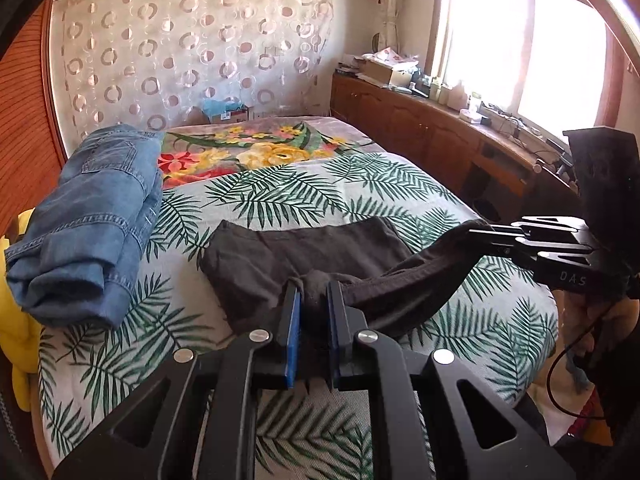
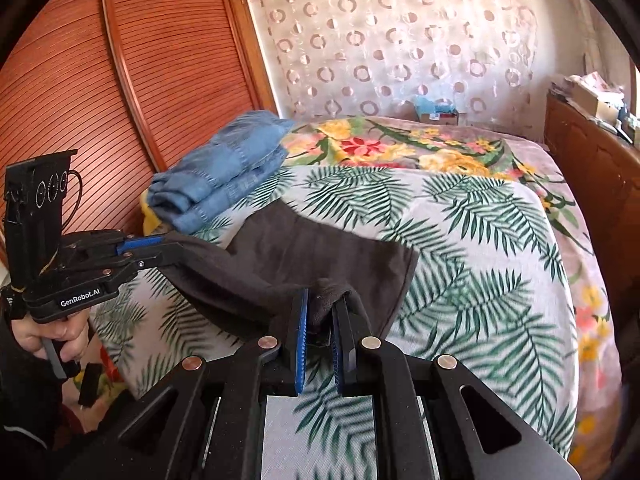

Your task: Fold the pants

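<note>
Left wrist view: dark grey pants [image 1: 304, 248] lie on the bed [image 1: 360, 184], on the palm-leaf sheet [image 1: 280, 196], near edge lifted. My left gripper [image 1: 313, 300] has its fingers [image 1: 294, 312] closed on a bunched fold of the near edge; cloth fills the narrow gap between the blue pads. My right gripper [image 1: 476, 232] comes in from the right of this view, fingers clamped on the other end of the same edge. The strip of cloth between the two grips hangs off the sheet, sagging slightly. I read the pants' long axis as running left to right across the bed; the far part lies flat.

Right wrist view: same picture from the other side. Right gripper [image 2: 322, 312] pinches a dark fold; left gripper [image 2: 160, 248] holds its corner at the left, with a hand [image 2: 60, 336] on its grip.

Containers: a cardboard box [image 1: 230, 114] beyond the far end of the bed with something blue in it; contents unclear.

Surroundings: folded blue jeans [image 1: 92, 216] lie on the bed's left side, near the pants, not touching. A floral blanket [image 1: 248, 152] covers the far half. Slatted wooden doors [image 2: 120, 80] stand on the left; a cluttered wooden cabinet [image 1: 420, 128] runs under the window [image 1: 520, 40] on the right.
</note>
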`<state>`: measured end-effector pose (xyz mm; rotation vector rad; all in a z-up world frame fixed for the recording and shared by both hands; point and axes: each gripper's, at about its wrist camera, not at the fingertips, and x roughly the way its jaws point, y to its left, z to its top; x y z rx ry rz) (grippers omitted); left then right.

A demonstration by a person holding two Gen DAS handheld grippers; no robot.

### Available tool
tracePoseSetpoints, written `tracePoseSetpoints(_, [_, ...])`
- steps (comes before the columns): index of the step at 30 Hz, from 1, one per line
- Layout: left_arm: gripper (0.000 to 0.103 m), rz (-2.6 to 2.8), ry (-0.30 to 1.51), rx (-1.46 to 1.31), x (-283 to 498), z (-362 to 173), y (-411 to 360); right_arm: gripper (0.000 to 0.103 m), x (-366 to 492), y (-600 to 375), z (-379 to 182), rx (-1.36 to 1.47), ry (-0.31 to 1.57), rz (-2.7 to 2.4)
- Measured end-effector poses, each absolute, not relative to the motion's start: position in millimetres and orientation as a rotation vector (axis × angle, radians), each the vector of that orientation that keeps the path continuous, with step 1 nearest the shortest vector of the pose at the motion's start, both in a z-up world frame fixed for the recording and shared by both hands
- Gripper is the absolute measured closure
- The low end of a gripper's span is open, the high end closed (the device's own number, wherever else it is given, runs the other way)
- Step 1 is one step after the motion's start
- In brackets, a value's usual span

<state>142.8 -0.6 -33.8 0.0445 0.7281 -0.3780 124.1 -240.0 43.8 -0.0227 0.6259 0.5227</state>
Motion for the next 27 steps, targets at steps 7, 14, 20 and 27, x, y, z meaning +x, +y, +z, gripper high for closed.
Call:
tracePoseSetpoints(7, [0.09, -0.35, 0.749, 0.067, 178.5, -26.3, -0.5, 0.093, 155.0, -222.7, 43.8, -0.046, 0.652, 0.49])
tracePoseSetpoints(14, [0.09, -0.324, 0.776, 0.084, 199.9, -37.8, -0.1, 0.093, 178.2, -211.9, 37.2, -0.057, 0.681, 0.481])
tracePoseSetpoints(20, [0.09, -0.309, 0.811, 0.071, 212.1, -53.7, 1.3, 0.093, 200.3, -210.2, 26.8, -0.041, 0.718, 0.469])
tracePoseSetpoints(27, [0.075, -0.286, 0.794, 0.074, 209.1, -52.4, 5.6, 0.087, 197.7, -211.6, 29.0, -0.046, 0.686, 0.457])
